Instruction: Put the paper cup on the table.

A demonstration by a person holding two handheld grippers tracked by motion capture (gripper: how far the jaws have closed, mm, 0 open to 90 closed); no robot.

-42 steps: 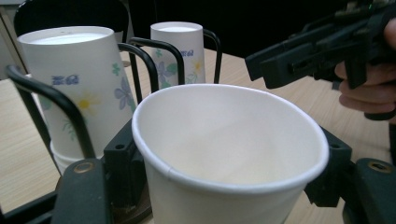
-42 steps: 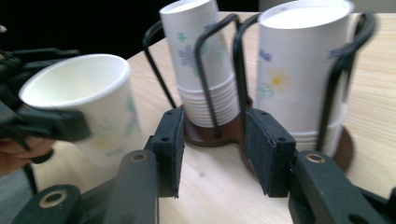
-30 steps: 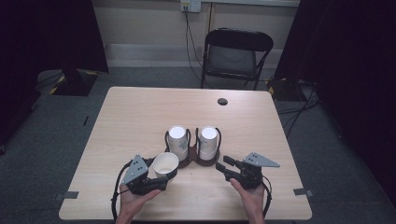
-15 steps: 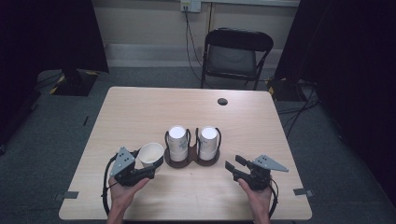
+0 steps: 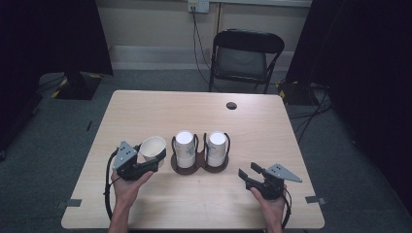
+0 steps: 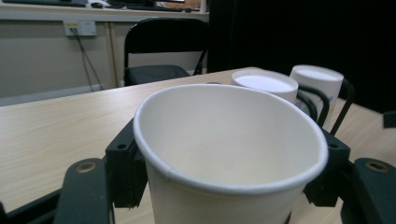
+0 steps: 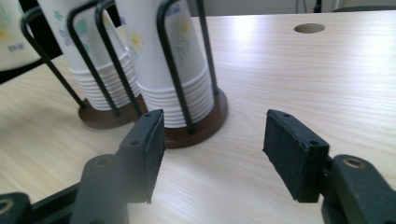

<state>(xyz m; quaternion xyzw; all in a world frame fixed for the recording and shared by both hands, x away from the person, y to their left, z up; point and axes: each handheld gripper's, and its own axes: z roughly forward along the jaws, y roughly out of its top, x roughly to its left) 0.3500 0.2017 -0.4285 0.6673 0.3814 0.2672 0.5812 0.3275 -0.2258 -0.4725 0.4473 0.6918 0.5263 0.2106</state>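
A white paper cup stands upright and mouth-up between the jaws of my left gripper, which is shut on it left of the cup holder. The dark wire holder carries two stacks of upside-down paper cups. My right gripper hovers low over the table, right of and nearer than the holder; its jaws have just been opening and hold nothing.
The wooden table has a round cable hole at the back right. A black folding chair stands behind the table. Bare tabletop lies in front of the holder and along the far side.
My left gripper has carried the cup leftward away from the holder. My right gripper has drawn back toward the near right edge, sunk a little, and its jaws have spread.
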